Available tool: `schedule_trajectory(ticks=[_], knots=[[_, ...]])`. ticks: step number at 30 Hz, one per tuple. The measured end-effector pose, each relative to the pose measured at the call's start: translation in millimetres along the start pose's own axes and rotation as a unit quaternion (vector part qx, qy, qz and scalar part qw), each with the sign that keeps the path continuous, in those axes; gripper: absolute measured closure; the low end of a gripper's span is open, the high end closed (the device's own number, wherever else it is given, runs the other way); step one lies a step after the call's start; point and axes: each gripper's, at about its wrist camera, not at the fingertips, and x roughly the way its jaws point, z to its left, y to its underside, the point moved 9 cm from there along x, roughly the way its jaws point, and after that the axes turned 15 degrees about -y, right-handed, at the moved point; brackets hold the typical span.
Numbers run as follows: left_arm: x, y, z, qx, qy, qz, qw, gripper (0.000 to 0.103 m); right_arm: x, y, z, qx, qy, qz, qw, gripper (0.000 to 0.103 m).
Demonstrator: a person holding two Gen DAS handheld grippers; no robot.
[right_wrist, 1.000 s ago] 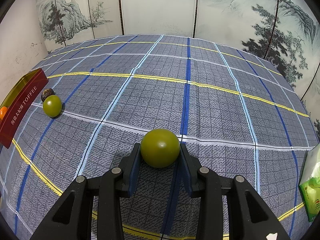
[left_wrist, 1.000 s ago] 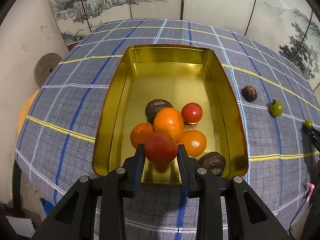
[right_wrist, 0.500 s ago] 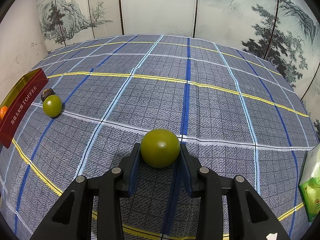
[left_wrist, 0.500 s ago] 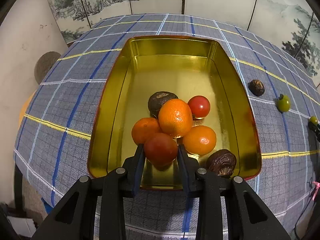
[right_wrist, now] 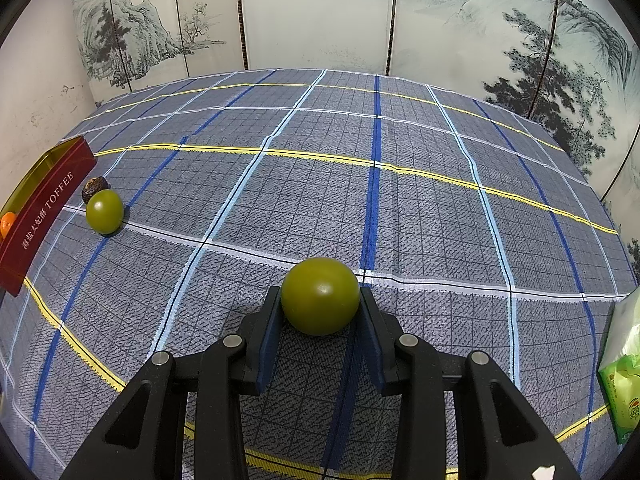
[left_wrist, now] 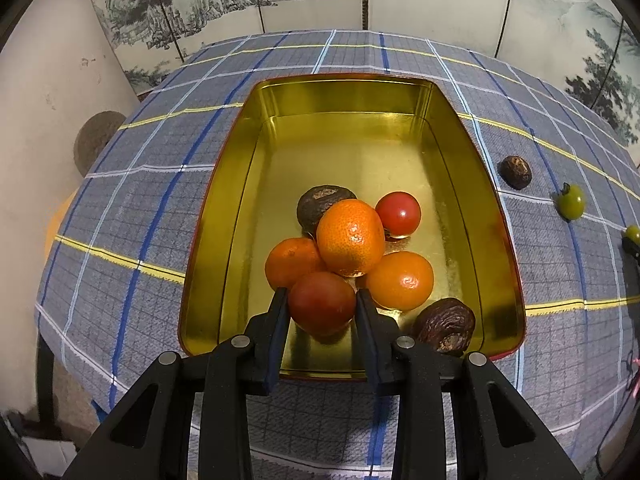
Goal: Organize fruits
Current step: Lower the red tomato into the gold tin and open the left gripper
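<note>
My left gripper (left_wrist: 322, 304) is shut on a dark red tomato (left_wrist: 322, 302) and holds it over the near end of the gold tin (left_wrist: 240, 184). In the tin lie three oranges (left_wrist: 351, 236), a red tomato (left_wrist: 398, 213) and two brown wrinkled fruits (left_wrist: 444, 326). My right gripper (right_wrist: 320, 300) is shut on a green tomato (right_wrist: 320, 295) just above the checked cloth. Another green tomato (right_wrist: 105, 211) and a brown fruit (right_wrist: 94, 187) lie on the cloth beside the tin's red wall (right_wrist: 38, 216); they also show in the left wrist view (left_wrist: 571, 201).
A checked blue-grey cloth (right_wrist: 400, 200) covers the table. A green packet (right_wrist: 622, 380) lies at the right edge. Painted folding screens (right_wrist: 320, 12) stand behind the table. The table's left edge drops off by a white wall (left_wrist: 44, 92).
My left gripper has moved forward and down over the tin with the dark red tomato, so the fruit pile looks nearer. The right gripper has not moved.
</note>
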Motion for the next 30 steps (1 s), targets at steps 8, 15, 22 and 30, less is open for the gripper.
schedule_trajectory(ticks=[8,15,22,30], knots=[[-6,-1,1,0.002,-0.005,-0.008,1.0,0.066,0,0,0,0.0,0.0,0.0,1.0,0.068],[-17,-4,3,-0.004,-0.012,-0.026,0.9996,0.064,0,0,0,0.0,0.0,0.0,1.0,0.068],[-32,-5,4,-0.017,-0.016,-0.047,0.9986,0.063,0,0,0,0.0,0.0,0.0,1.0,0.068],[-48,-6,3,-0.03,-0.027,-0.072,0.9966,0.05,-1,0,0,0.001,-0.001,-0.001,1.0,0.069]])
